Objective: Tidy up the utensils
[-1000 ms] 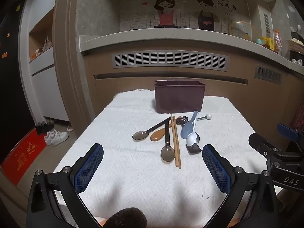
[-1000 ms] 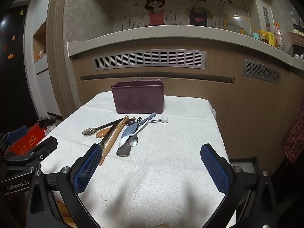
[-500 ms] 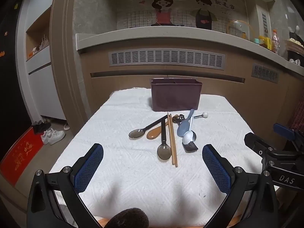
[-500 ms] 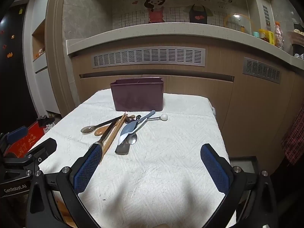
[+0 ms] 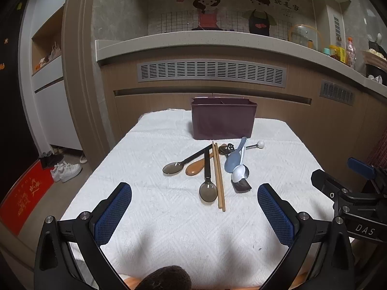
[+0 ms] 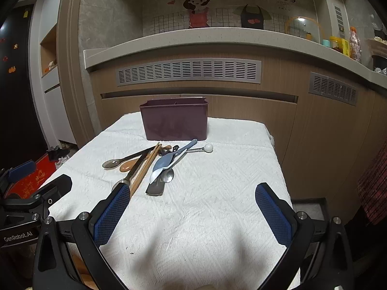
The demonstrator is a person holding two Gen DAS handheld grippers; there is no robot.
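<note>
Both our grippers have eased closer to the table (image 5: 150, 217) since a second ago. Its white cloth carries a maroon caddy (image 5: 223, 118) at the far end. Our left gripper (image 5: 194, 215) and right gripper (image 6: 192, 213) gape wide, holding nothing. Just before the caddy lie chopsticks (image 5: 219, 178), smoky spoons (image 5: 208, 181) and a blue spoon (image 5: 233, 158).

The letters "DAS" stand in white on the black body of the right gripper (image 5: 362, 229), seen at the right edge of the left wrist view. The words "GenRobot.AI" stand in white on the black left gripper (image 6: 18, 236), at the left edge of the right wrist view. Far off, the wall picture (image 5: 285, 0) has Chinese writing, too small to read.
</note>
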